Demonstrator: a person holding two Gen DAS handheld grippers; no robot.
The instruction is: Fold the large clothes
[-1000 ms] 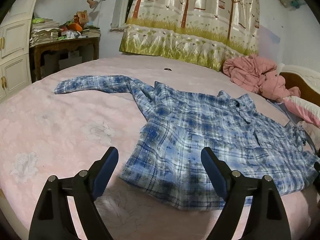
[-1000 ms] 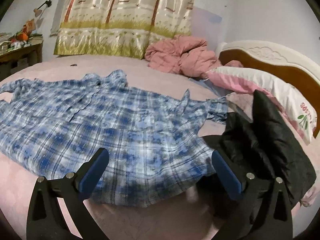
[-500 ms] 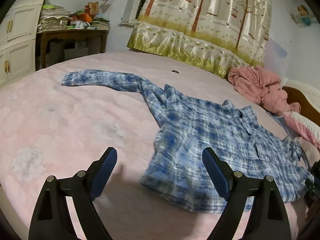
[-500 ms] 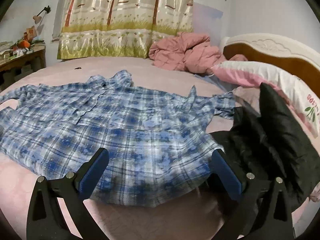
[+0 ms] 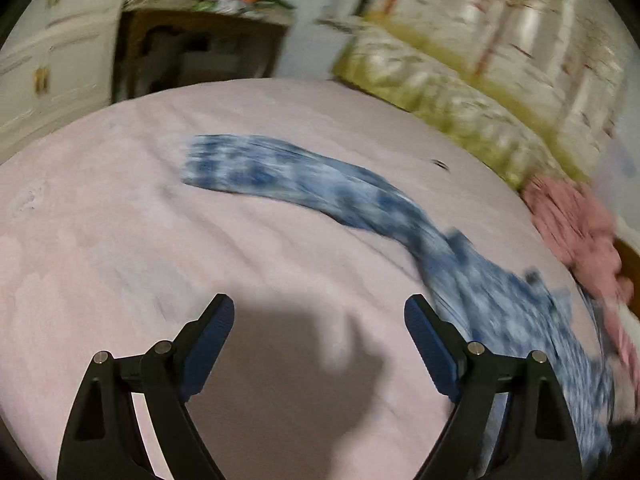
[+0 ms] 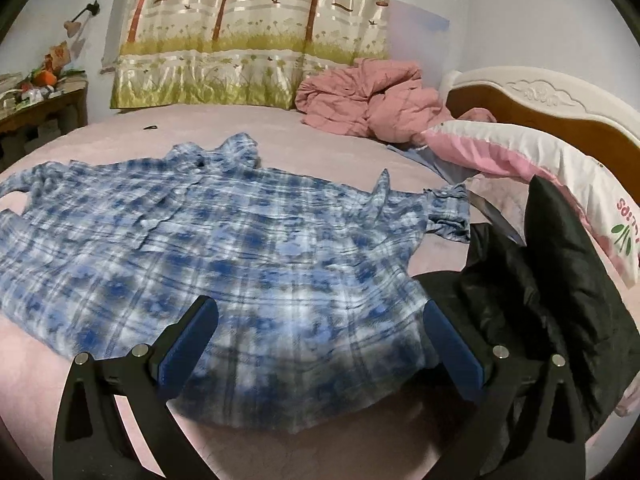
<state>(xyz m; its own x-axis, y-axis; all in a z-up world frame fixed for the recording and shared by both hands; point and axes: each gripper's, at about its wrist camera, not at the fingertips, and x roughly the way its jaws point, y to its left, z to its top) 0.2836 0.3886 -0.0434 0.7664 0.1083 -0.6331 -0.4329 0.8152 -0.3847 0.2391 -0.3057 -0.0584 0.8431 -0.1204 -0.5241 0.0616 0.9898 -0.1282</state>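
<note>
A blue plaid shirt (image 6: 224, 248) lies spread flat on the pink bed (image 6: 332, 152), collar toward the curtain. One long sleeve (image 5: 288, 176) stretches out to the left in the blurred left wrist view. My left gripper (image 5: 320, 320) is open and empty, over bare pink sheet, with the sleeve ahead of it and the shirt body (image 5: 520, 312) to its right. My right gripper (image 6: 320, 320) is open and empty, low over the shirt's near hem. The other sleeve (image 6: 444, 212) lies bunched at the right.
A black garment (image 6: 552, 292) lies right beside the right gripper. A pink-and-white pillow (image 6: 532, 160), a rumpled pink quilt (image 6: 372, 100) and the wooden headboard (image 6: 560, 112) stand at the right. A curtain (image 6: 256, 40) hangs behind; a cluttered desk (image 5: 200, 44) and a white cabinet (image 5: 52, 60) stand at the left.
My left gripper has swung left and forward, off the shirt's hem toward the outstretched sleeve. My right gripper has edged closer to the near hem. Both stayed open.
</note>
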